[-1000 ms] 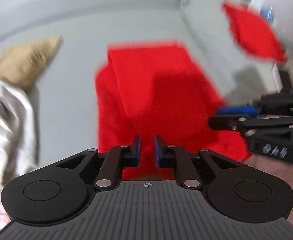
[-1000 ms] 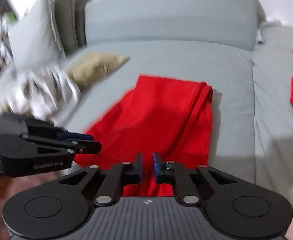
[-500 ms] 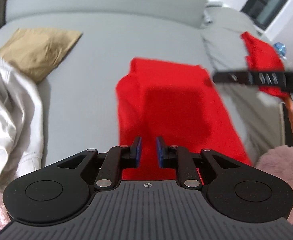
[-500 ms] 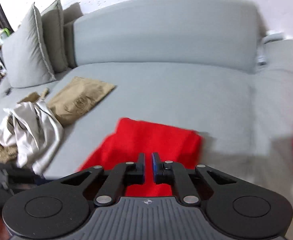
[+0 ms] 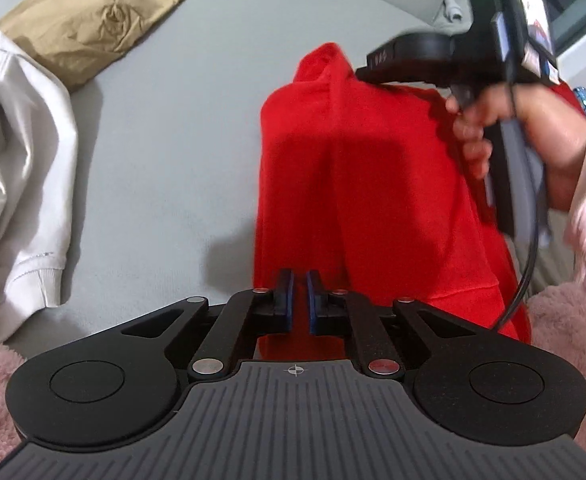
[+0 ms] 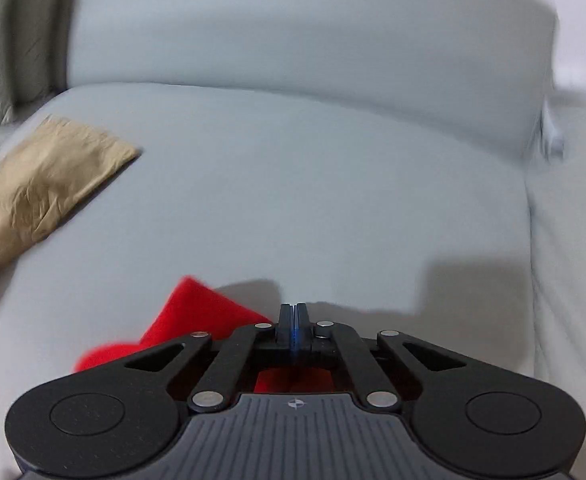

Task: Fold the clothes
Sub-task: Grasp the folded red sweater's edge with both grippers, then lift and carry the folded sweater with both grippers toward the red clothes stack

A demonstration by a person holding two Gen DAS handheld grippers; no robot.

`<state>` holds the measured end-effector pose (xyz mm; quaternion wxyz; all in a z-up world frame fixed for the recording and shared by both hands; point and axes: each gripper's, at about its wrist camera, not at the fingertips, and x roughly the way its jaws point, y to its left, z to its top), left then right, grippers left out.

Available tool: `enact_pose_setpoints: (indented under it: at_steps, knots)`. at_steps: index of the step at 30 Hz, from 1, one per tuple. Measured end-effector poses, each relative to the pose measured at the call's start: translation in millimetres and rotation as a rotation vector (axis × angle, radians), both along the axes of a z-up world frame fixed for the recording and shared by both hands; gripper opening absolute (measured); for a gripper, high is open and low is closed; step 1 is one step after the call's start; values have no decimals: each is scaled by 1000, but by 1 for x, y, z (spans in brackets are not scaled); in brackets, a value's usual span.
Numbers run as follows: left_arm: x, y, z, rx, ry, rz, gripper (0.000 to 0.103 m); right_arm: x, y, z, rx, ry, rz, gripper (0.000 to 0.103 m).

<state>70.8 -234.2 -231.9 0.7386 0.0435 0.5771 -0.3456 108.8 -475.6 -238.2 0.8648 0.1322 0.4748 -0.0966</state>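
Note:
A red garment (image 5: 373, 184) lies folded lengthwise on the grey sofa seat (image 5: 165, 128). My left gripper (image 5: 300, 300) hovers over its near end with a narrow gap between the jaws and nothing in them. My right gripper, seen in the left wrist view (image 5: 405, 54), is over the garment's far end, which bunches up there. In the right wrist view my right gripper (image 6: 293, 320) has its jaws pressed together, with the red garment (image 6: 189, 320) showing just below and to the left; whether cloth is pinched cannot be seen.
A tan cushion cover (image 5: 89, 24) lies at the back left, also in the right wrist view (image 6: 41, 184). A white garment (image 5: 17, 152) is heaped at the left. Pink fluffy fabric (image 5: 565, 320) is at the near edge. The sofa backrest (image 6: 293, 32) rises behind.
My right gripper has moved forward and down over the garment's far end and its jaws have closed. The garment's far end has bunched up. My left gripper stays over the near end.

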Motion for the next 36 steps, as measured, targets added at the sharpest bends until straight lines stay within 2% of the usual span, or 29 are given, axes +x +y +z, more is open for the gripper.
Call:
enact_pose_setpoints:
  at_steps: [2,6,7,8,9,10,11,13,15,16,17,18,19,20,21,22,23,24,28,29,32,36]
  knots:
    - [-3,1,0,-7,-13,-1,12,-15,-2,23,54,-100,22,6]
    - [-8,-2,-1,0,-33,4,12,-19,14,29,116,-148,78,8]
    - [-8,-1,-1,1,-27,11,12,-18,20,28,126,-149,92,8]
    - [-9,-1,0,2,-25,14,12,-12,32,19,122,-112,113,8]
    - [-8,-1,0,8,-13,26,12,-6,39,12,114,-80,131,3]
    - [-6,-2,-1,12,-10,28,12,0,51,-2,73,-18,165,0]
    - [-4,-3,-2,16,-7,31,12,2,62,-8,15,-8,191,0]
    - [-2,-6,0,29,1,24,13,7,66,0,6,5,180,0]
    - [0,-4,7,27,3,22,15,0,64,22,14,-30,203,3]
    - [2,1,16,12,-11,34,28,-8,61,37,19,-61,223,8]
    - [3,4,21,1,-21,41,37,-24,53,58,30,-102,232,13]
    - [4,13,30,-31,-42,53,47,-43,44,76,45,-137,228,22]
    - [10,25,39,-74,-53,76,49,-56,33,85,56,-144,216,35]
    - [16,29,39,-82,-37,92,51,-68,23,93,68,-152,205,44]
    - [23,32,37,-85,-13,109,57,-81,12,101,83,-157,191,62]
    - [28,33,33,-83,3,120,60,-99,-2,104,125,-141,155,81]
    - [32,33,30,-81,18,130,61,-112,-12,101,172,-116,115,86]
    - [42,28,17,-80,86,140,63,-125,-23,96,221,-90,72,88]
    - [49,9,-8,-55,210,124,63,-172,-60,48,463,17,-172,88]
    - [50,2,-13,-44,209,108,64,-182,-66,38,513,33,-221,88]
    - [50,-4,-14,-54,198,91,69,-204,-79,13,674,21,-317,89]
    - [56,-6,-25,-119,271,109,70,-210,-83,-10,852,-96,-376,92]
